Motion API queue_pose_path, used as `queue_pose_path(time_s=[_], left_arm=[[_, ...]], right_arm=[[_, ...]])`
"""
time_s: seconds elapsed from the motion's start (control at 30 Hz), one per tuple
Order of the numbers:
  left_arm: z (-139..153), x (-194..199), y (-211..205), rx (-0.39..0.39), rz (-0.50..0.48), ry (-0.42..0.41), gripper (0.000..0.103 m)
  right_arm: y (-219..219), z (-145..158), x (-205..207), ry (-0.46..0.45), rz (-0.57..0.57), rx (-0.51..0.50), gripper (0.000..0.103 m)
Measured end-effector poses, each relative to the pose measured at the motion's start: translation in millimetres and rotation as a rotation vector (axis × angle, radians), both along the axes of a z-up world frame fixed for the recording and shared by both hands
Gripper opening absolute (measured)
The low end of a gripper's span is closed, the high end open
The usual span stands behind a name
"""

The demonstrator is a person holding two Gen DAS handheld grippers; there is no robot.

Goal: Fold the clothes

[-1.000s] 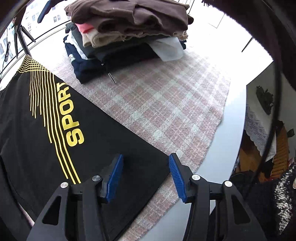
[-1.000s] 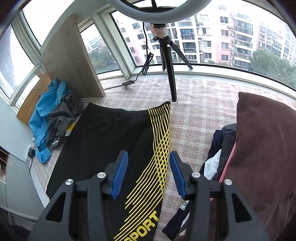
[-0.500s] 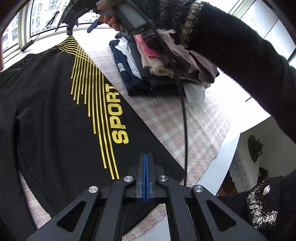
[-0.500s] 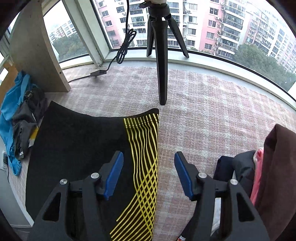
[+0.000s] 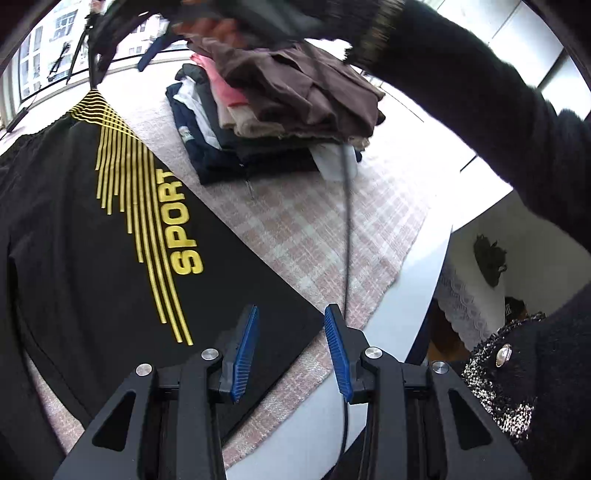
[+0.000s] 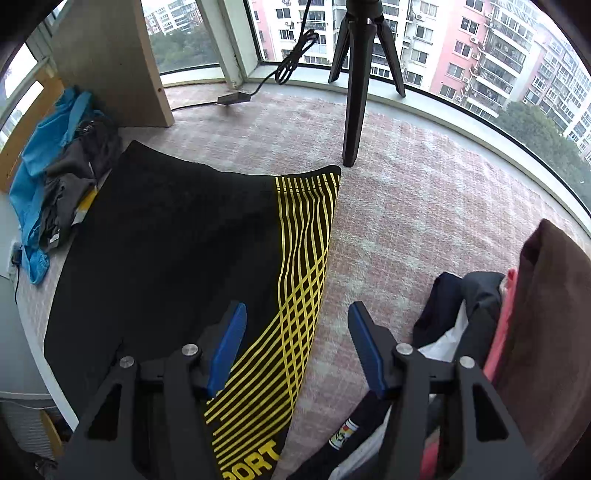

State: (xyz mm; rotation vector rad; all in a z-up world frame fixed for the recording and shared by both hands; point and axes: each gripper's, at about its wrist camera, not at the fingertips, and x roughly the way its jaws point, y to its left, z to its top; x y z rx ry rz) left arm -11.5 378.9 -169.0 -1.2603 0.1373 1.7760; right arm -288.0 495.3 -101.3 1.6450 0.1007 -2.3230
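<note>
Both grippers hang with jaws released: left gripper over the hem corner of the black SPORT shorts, right gripper over their yellow stripes. Shorts lie flat on the checked worktop, the folded clothes pile just beside, tripod further back.

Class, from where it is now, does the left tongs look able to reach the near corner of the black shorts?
Probably yes: the left tongs hang open just above the black shorts, with nothing between.

The right hand atop the left wrist view is a motion blur — its tool unreadable; the black shorts run off the left edge, "SPORT" clipped below.
</note>
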Motion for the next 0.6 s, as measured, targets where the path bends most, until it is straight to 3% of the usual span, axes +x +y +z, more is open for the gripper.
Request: queue_pose_path(time_s=[0.13,0.27,0.4,0.43,0.47,0.5,0.6], left_arm=[[-14.2,2.2,21.8,-0.054,-0.085,0.012,0.035],[-31.7,26.9,52.7,-0.121,-0.211,0.057,0.035],[-43.5,33.4,63.4,-0.137,-0.231,0.084,0.035],[-43.9,31.5,63.4,-0.134,-0.219,0.088,0.03],[-44.7,27.8,62.8,-0.134,-0.2,0.081,0.012],[-46.0,23.0,61.3,-0.128,-0.183,0.06,0.001],[-43.5,11.1,51.6,-0.093,-0.126,0.022,0.002]], right_arm=[[23.0,36.5,31.7,0.049,-0.026,-0.063,0.057],[35.4,46.0,39.8,0.063,-0.064,-0.083,0.057],[39.2,44.8,36.7,0.065,-0.087,-0.089,0.057],[38.4,43.3,33.8,0.064,-0.089,-0.087,0.057],[37.6,41.7,30.9,0.063,-0.09,-0.085,0.057],[36.3,40.0,27.3,0.061,-0.092,-0.086,0.057],[29.2,32.9,12.2,0.051,-0.095,-0.105,0.057]])
